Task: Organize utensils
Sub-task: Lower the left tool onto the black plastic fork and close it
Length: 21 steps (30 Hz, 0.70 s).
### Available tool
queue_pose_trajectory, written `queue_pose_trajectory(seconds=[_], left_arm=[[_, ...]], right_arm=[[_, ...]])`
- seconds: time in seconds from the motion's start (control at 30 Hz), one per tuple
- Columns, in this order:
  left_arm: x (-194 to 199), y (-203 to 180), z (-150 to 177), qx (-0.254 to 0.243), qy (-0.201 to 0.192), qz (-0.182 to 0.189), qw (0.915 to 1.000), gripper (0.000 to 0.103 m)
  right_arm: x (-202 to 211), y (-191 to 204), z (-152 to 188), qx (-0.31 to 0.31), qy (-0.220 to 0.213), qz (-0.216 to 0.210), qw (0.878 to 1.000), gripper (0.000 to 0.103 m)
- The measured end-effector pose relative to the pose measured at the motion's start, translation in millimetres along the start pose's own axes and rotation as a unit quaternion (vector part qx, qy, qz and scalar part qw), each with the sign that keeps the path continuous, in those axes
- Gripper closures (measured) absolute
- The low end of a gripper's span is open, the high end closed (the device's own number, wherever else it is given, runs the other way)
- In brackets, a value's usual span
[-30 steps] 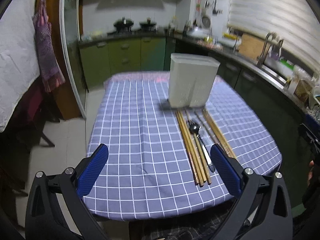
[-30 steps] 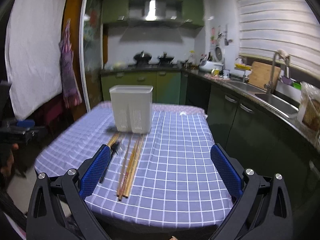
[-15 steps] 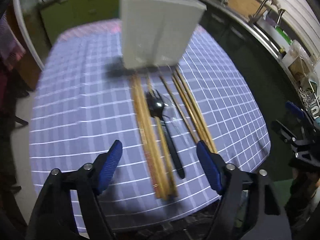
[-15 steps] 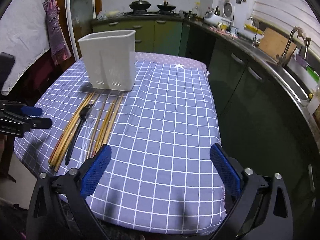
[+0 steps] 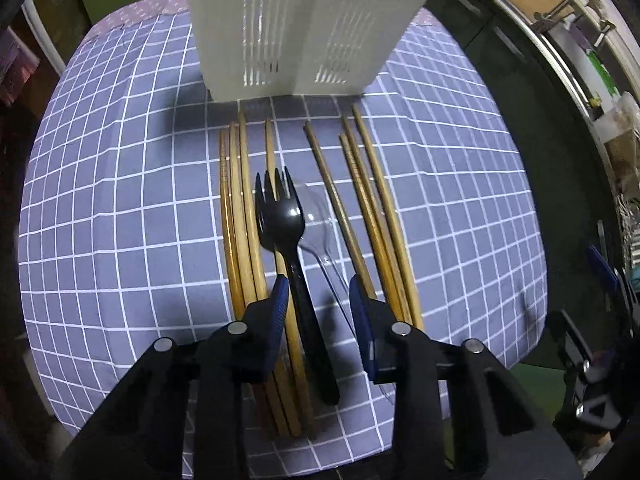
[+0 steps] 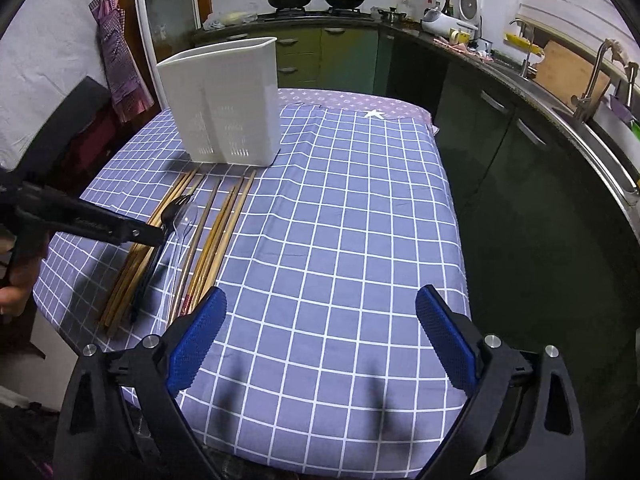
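Checked cloth covers the surface (image 6: 340, 240). Since a second ago the left claw (image 5: 319, 292) has dropped over the black fork (image 5: 288, 236), jaws closing around its handle, not yet pressing. Right claw (image 6: 320, 328) hangs spread, empty. White holder (image 6: 224, 96) stands behind the chopsticks (image 5: 240, 216); its contents are hidden.

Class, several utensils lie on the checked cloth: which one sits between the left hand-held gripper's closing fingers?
The black fork: its handle runs between the left hand-held gripper, unlike the wooden chopsticks.

Two wrist views, shared tablecloth (image 5: 120, 200)
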<state>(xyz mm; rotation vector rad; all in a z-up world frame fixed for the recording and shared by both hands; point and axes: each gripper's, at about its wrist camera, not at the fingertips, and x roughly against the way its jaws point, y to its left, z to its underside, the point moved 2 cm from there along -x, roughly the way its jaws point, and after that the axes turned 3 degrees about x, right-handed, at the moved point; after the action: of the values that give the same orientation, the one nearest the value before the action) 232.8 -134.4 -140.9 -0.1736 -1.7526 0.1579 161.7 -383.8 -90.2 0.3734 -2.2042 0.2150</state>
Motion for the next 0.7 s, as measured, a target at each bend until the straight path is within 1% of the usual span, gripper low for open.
queue_pose_trajectory(seconds=[0.07, 0.13, 0.17, 0.47, 0.7], left_arm=[[-7, -1, -5, 0.004, 0.005, -0.006, 1.0, 0.073], [-11, -2, -6, 0.004, 0.014, -0.001, 0.9999, 0.077], [-12, -4, -6, 0.003, 0.019, 0.003, 0.9998, 0.078], [-25, -10, -5, 0.002, 0.038, -0.006, 0.9993, 0.078], [-24, -6, -2, 0.008, 0.039, -0.011, 0.9991, 0.078]], right_arm=[[-2, 2, 0, 0.003, 0.001, -0.003, 1.0, 0.009], [-3, 3, 0, 0.005, 0.003, -0.004, 1.0, 0.009], [-4, 3, 0, 0.005, 0.003, -0.004, 1.0, 0.009], [-8, 6, 1, 0.012, 0.005, -0.005, 1.0, 0.009], [-12, 10, 2, 0.016, 0.009, -0.005, 1.0, 0.008]])
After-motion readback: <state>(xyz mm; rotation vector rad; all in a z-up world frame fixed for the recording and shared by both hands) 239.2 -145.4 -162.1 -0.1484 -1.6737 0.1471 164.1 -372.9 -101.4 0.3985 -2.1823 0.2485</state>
